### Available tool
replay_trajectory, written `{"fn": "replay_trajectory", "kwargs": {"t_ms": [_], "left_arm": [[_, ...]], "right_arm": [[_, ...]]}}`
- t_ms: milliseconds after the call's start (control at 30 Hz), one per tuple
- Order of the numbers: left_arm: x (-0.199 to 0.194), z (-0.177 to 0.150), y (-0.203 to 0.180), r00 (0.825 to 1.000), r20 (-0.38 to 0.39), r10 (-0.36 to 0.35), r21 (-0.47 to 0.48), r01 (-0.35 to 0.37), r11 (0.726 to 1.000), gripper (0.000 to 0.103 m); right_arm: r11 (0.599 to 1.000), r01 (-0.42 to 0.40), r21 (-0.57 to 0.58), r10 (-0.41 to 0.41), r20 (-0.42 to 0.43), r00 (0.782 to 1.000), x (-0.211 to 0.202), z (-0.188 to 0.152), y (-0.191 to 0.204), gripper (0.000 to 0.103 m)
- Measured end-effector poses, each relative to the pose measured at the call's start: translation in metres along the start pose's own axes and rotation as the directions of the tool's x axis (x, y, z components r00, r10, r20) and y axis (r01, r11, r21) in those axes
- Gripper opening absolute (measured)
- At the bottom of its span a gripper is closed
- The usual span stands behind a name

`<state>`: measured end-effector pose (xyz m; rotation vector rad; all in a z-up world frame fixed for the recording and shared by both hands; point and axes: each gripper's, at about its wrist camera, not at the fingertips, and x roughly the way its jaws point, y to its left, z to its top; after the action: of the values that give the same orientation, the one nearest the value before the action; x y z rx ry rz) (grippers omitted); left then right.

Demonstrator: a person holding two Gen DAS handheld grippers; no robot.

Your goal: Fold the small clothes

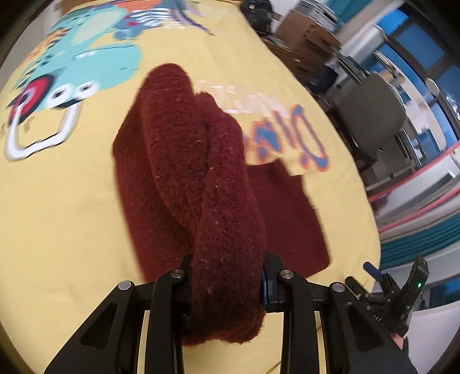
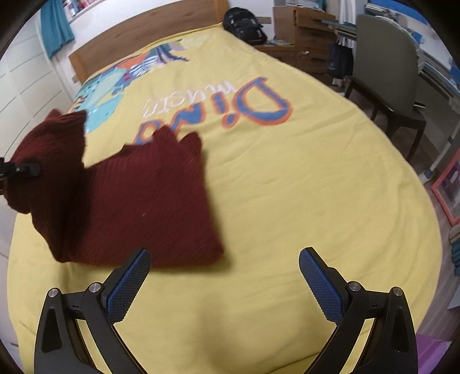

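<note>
A dark red knitted garment [image 1: 184,149] lies partly on the yellow bedspread [image 1: 57,201]. My left gripper [image 1: 227,287] is shut on a thick bunched part of it and lifts that part off the bed. In the right wrist view the garment [image 2: 149,201] lies at the left, its body flat and one end raised at the far left, where the left gripper [image 2: 27,169] grips it. My right gripper [image 2: 224,267] is open and empty above the bedspread [image 2: 287,201], just right of the garment's near corner. The right gripper also shows at the lower right of the left wrist view [image 1: 394,284].
The bedspread carries a cartoon dinosaur print [image 2: 109,83] and large lettering [image 2: 230,112]. A wooden headboard [image 2: 138,37] stands at the far end. A grey chair [image 2: 385,72], a black backpack [image 2: 244,24] and wooden drawers [image 2: 310,37] stand beyond the bed's right edge.
</note>
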<state>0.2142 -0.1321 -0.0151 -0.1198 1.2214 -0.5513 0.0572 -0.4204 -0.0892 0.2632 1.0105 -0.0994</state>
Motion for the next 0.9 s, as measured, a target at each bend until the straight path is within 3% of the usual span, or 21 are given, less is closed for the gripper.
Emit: {"fn": "replay_trajectory", "kwargs": {"t_ms": [67, 167, 400, 533, 600, 733, 833, 900], "left_arm": [[0.028, 0.010, -0.035, 1.000, -0.024, -0.010, 0.039, 0.011, 0.999, 0.024], [0.065, 0.003, -0.057, 0.998, -0.067, -0.002, 0.065, 0.006, 0.998, 0.024], [0.135, -0.011, -0.090, 0.981, -0.103, 0.166, 0.121, -0.153, 0.981, 0.027], [0.144, -0.016, -0.094, 0.975, -0.077, 0.211, 0.127, -0.200, 0.972, 0.031], [0.146, -0.017, -0.095, 0.973, -0.071, 0.220, 0.128, -0.210, 0.969, 0.039], [0.152, -0.014, -0.097, 0.970, -0.088, 0.227, 0.119, -0.216, 0.969, 0.040], [0.149, -0.011, -0.099, 0.970, -0.091, 0.224, 0.106, -0.215, 0.971, 0.056], [0.143, -0.010, -0.100, 0.973, -0.091, 0.211, 0.104, -0.201, 0.974, 0.075]], "right_arm": [[1.000, 0.014, 0.013, -0.014, -0.005, 1.000, -0.001, 0.004, -0.011, 0.103], [0.999, 0.020, 0.024, -0.020, -0.032, 0.999, 0.003, 0.003, -0.022, 0.103], [0.997, 0.032, 0.076, -0.023, -0.112, 0.993, 0.021, -0.012, -0.039, 0.103], [0.997, 0.028, 0.075, -0.018, -0.133, 0.991, 0.028, -0.017, -0.040, 0.103], [0.997, 0.023, 0.076, -0.012, -0.136, 0.991, 0.028, -0.019, -0.041, 0.103], [0.997, 0.021, 0.076, -0.011, -0.131, 0.991, 0.025, -0.020, -0.042, 0.103], [0.997, 0.020, 0.073, -0.011, -0.129, 0.992, 0.024, -0.018, -0.043, 0.103], [0.997, 0.021, 0.072, -0.012, -0.126, 0.992, 0.022, -0.018, -0.044, 0.103]]}}
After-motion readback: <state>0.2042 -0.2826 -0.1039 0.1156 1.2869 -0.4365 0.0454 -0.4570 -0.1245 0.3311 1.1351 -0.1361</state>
